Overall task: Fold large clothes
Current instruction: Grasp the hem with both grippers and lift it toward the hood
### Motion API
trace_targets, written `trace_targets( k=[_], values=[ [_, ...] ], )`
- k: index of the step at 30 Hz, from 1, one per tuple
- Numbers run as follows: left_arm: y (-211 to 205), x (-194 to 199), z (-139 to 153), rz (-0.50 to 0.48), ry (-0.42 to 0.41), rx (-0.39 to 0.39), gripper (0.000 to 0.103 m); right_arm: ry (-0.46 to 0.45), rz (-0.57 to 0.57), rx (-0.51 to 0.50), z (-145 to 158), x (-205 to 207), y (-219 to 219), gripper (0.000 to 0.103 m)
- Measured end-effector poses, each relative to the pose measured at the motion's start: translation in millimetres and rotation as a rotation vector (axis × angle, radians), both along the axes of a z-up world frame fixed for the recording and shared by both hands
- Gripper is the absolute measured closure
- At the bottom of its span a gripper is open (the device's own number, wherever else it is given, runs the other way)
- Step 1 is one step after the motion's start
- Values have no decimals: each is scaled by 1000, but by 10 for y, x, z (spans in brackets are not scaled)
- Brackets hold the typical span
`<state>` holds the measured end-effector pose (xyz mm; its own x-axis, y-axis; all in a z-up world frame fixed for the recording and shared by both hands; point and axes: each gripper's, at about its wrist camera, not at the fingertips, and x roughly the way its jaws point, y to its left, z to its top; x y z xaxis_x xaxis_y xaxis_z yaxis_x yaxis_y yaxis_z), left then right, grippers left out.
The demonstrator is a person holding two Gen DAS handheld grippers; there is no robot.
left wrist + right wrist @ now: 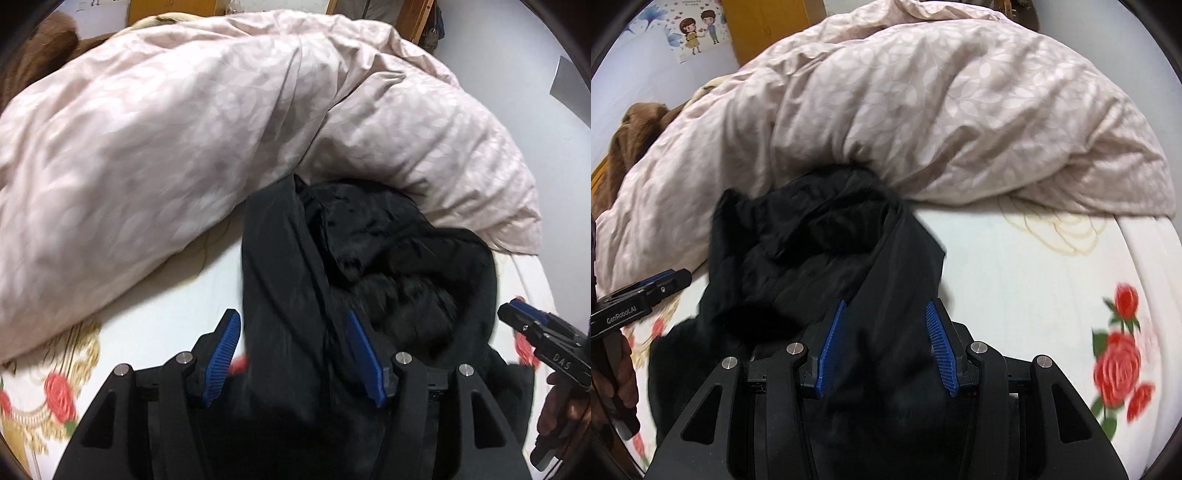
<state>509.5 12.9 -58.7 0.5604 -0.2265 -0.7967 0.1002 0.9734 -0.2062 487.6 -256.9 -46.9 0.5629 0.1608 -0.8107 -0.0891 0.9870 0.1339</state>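
Note:
A black jacket (369, 258) with a furry lining lies bunched on the flowered bed sheet (155, 325). My left gripper (291, 315) straddles its left part. The right blue pad touches the cloth, while a strip of sheet shows between the left pad and the cloth, so the jaws stand open. In the right wrist view the jacket (812, 251) fills the gap of my right gripper (886, 303), whose pads are shut on a fold of it. Each gripper shows in the other's view: the right one (517, 314) at the far right, the left one (677, 277) at the far left.
A big pale pink duvet (184, 129) is heaped across the back of the bed, right behind the jacket. A brown garment (639, 125) lies at the far left. The sheet (1034, 288) with red roses is bare to the right. A hand (613, 380) holds the left gripper.

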Motion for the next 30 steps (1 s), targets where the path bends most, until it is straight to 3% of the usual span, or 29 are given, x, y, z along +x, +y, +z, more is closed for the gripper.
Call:
trace_targets(
  k=[4, 6, 8, 9, 10, 11, 14, 23, 26, 30],
  values=[
    [-116, 357, -137, 5, -4, 37, 41, -9, -9, -7, -86, 423, 10, 57],
    [-172, 480, -218, -8, -7, 59, 44, 31, -16, -19, -209, 622, 18, 57],
    [-204, 551, -310, -14, 3, 90, 87, 75, -31, -29, -328, 740, 7, 58],
    [-202, 556, -354, -16, 18, 87, 93, 91, -41, -28, -380, 772, -5, 80],
    [-189, 526, -358, -14, 9, 79, 96, 94, -42, -22, -400, 771, -11, 91],
    [-168, 464, -329, -11, -16, 74, 99, 82, -38, -16, -378, 727, -7, 92],
    [-62, 192, -143, 1, -94, 54, 99, -3, -11, -3, -139, 476, -1, 94],
    [454, -1027, 614, 63, -233, -159, 100, -180, -15, 115, 690, -721, -201, 94],
    [527, -1520, 699, 63, -249, -198, 100, -196, -30, 141, 766, -1163, -243, 94],
    [606, -2024, 513, 63, -197, -220, 99, -142, -63, 184, 612, -1796, -311, 94]
  ],
)
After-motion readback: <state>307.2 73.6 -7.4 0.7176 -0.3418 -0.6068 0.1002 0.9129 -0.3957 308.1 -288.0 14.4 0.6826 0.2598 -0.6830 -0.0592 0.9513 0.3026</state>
